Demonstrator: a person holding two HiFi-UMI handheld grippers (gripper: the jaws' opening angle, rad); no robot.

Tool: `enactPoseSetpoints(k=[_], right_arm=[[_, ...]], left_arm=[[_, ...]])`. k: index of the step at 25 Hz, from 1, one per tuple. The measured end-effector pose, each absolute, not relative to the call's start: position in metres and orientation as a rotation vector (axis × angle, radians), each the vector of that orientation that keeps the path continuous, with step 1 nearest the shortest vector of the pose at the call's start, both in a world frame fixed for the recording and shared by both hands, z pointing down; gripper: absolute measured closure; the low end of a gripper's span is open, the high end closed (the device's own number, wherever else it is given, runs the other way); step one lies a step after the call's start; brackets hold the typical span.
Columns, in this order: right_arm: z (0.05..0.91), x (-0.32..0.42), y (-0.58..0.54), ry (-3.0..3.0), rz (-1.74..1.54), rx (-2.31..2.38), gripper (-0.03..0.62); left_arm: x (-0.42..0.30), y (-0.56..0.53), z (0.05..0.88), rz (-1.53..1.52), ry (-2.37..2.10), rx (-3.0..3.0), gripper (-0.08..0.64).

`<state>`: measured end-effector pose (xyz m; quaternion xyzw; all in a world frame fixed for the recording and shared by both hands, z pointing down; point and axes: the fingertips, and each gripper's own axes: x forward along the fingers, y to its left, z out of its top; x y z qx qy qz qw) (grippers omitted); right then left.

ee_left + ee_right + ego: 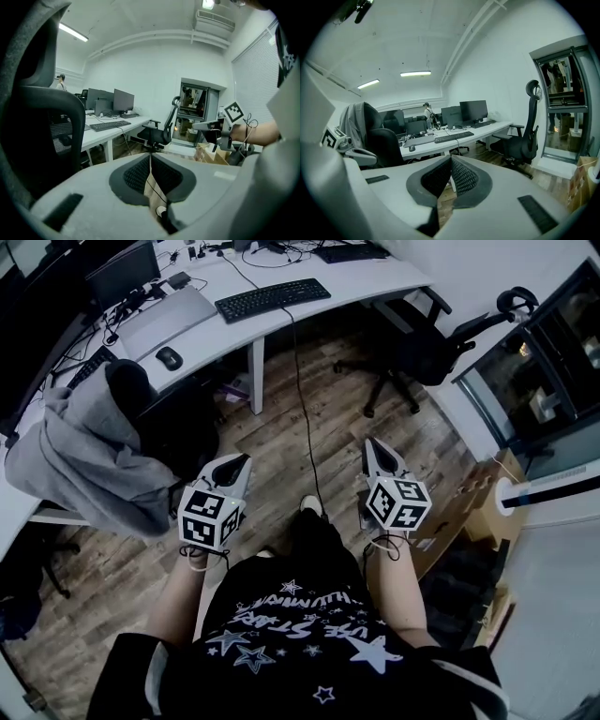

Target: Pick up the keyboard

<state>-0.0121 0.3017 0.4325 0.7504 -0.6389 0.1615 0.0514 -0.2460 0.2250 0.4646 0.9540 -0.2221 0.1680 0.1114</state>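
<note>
A black keyboard lies on the white desk at the far side of the room, its cable hanging to the floor; it also shows in the left gripper view as the keyboard and in the right gripper view as the keyboard. My left gripper and right gripper are held in front of the person's body over the wooden floor, well short of the desk. Both are shut with nothing between the jaws.
A grey hoodie hangs over a black chair at the left. Another black office chair stands right of the desk. A mouse and a grey laptop lie on the desk. Cardboard boxes sit at the right.
</note>
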Motion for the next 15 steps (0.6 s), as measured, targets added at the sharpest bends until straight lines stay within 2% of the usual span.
enactPoseSetpoints(k=[5,6,7,8,11,15], right_arm=[[0.434,0.017,0.28,-1.98,0.535,2.298,0.586],[0.435,0.022,0.272,-2.003,0.546,2.29,0.587],[0.438,0.028,0.264,-2.034,0.562,2.271,0.543],[0.44,0.035,0.255,-2.063,0.578,2.249,0.467],[0.445,0.069,0.226,-2.107,0.611,2.203,0.378],[0.444,0.117,0.176,-2.157,0.671,2.184,0.325]], left_arm=[[-0.212,0.203,0.458,0.443,-0.623,2.808,0.521],[-0.203,0.197,0.459,0.442,-0.618,2.813,0.469],[-0.193,0.191,0.461,0.444,-0.614,2.818,0.36],[-0.183,0.184,0.464,0.446,-0.613,2.82,0.283],[-0.147,0.16,0.47,0.461,-0.626,2.809,0.221],[-0.107,0.114,0.467,0.497,-0.674,2.795,0.186]])
